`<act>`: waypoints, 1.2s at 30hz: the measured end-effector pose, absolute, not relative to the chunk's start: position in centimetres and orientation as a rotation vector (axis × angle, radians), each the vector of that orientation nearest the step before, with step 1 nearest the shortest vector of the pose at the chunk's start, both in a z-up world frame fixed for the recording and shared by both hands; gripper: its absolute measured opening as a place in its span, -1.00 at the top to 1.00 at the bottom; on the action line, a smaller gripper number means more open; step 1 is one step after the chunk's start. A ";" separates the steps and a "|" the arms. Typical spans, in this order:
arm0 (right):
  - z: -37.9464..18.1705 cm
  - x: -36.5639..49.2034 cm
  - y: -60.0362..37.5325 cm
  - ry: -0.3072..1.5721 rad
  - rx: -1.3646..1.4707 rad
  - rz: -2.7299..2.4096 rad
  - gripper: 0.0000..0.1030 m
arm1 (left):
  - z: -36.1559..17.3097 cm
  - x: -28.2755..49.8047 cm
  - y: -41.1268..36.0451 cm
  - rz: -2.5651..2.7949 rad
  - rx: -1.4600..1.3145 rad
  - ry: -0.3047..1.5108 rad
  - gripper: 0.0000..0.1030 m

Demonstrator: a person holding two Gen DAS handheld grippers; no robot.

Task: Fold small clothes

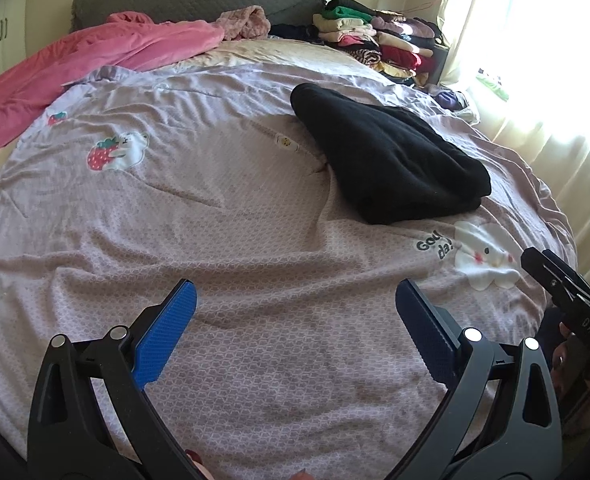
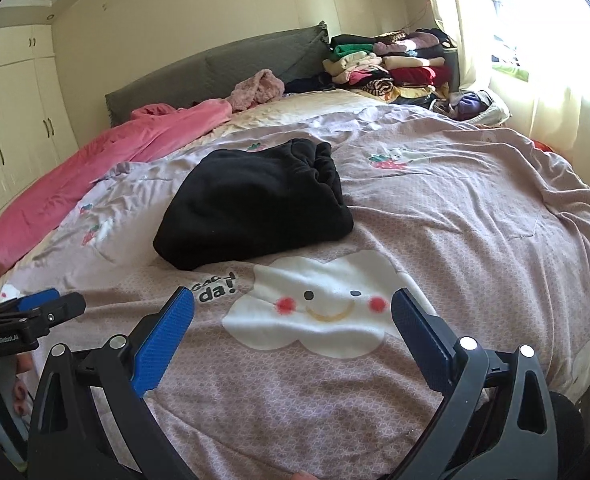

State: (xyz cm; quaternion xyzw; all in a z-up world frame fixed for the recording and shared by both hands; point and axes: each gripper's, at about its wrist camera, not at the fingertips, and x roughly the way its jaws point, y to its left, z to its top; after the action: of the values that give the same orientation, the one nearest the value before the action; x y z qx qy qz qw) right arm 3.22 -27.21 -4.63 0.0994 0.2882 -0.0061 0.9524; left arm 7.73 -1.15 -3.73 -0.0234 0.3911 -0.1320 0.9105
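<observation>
Black garment (image 1: 387,156), a thick, fleecy piece folded into a compact bundle, lying flat on the lilac bedspread (image 1: 235,248). In the left wrist view it sits right of centre in the upper half of the frame, rounded end toward the upper left, layered edges toward the lower right. In the right wrist view it lies left of centre, its gathered edge at the upper right, just above the printed white cloud (image 2: 315,312).
</observation>
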 end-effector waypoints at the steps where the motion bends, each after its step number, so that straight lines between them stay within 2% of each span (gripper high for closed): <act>1: -4.6 3.2 -27.2 0.584 0.201 -0.015 -0.91 | -3.8 7.7 -1.2 -0.272 -0.048 0.808 -0.81; 36: -5.4 4.3 -27.4 0.624 0.192 -0.035 -0.91 | -4.0 8.2 -0.6 -0.252 -0.061 0.823 -0.81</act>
State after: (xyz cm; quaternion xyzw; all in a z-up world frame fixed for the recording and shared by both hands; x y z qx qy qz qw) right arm 4.26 -27.43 -5.35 0.0943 0.3063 -0.0173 0.9471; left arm 8.19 -0.63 -4.02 -0.0296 0.3991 -0.1219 0.9083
